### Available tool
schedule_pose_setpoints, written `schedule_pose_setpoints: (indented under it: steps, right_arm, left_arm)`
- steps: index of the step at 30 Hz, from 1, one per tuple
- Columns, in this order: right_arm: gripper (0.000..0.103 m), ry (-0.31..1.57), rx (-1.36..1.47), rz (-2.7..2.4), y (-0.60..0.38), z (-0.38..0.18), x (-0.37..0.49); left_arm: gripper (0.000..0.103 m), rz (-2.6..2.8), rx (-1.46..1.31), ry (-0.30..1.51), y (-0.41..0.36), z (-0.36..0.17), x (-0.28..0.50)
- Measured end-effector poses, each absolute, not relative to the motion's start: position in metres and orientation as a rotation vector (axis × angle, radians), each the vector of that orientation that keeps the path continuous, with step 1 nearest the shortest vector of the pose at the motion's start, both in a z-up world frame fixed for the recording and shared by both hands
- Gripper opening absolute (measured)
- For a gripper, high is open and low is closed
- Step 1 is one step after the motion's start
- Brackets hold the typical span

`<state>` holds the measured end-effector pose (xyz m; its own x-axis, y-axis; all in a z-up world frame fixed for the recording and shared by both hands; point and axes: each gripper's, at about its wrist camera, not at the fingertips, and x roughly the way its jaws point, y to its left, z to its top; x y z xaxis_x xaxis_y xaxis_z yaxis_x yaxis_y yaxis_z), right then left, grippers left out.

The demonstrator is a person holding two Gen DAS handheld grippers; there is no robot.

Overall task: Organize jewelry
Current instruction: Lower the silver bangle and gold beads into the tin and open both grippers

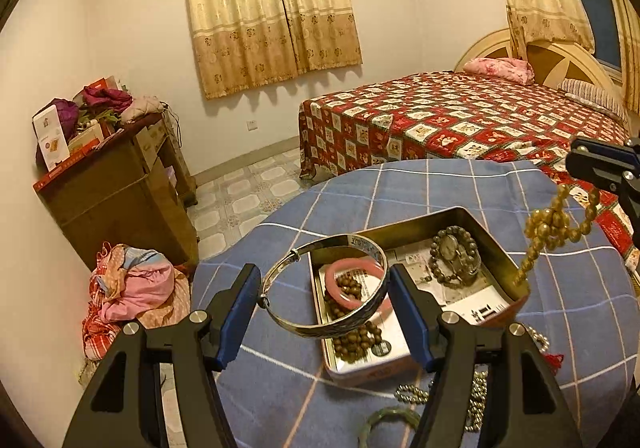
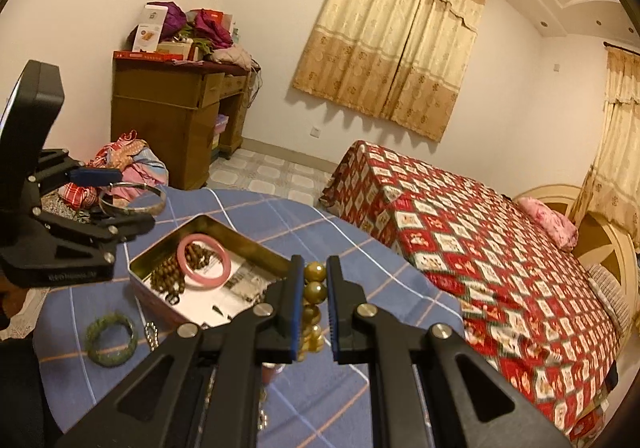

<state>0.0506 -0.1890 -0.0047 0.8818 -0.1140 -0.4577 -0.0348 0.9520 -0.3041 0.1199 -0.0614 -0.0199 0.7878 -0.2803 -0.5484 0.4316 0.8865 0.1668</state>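
Shiny metal tin (image 1: 496, 248), polished silver bangle (image 1: 320, 324), glossy golden beads (image 2: 314, 290), matt checked cloth (image 1: 280, 400) over the desk.

Left gripper (image 1: 324, 302) holds silver bangle (image 1: 326, 286) above tin (image 1: 496, 248)

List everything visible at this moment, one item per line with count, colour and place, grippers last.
Rectangular metal tin: 1, gold, on blue checked tablecloth.
Pink bangle: 1, in tin.
Brown bead string: 1, in tin.
Beaded wristwatch: 1, dark, in tin.
Silver bangle: 1, held over tin.
Golden bead strand: 1, hanging at tin's edge.
Green bangle: 1, on cloth.
Metal chain: silver, on cloth.
Bed: 1, red patterned cover.
Wooden desk: 1, brown, cluttered.
Left gripper: holds silver bangle.
Right gripper: holds golden strand.
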Motion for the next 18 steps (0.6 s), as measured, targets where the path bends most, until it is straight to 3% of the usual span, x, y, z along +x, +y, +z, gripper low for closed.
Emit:
schedule_pose_setpoints:
  steps: [18]
  right_arm:
    - [0.012,0.534,-0.269,-0.057,-0.192,-0.029,0.109]
  left_arm:
    - [0.066,-0.377,0.315,0.570,-0.084,-0.037,0.157]
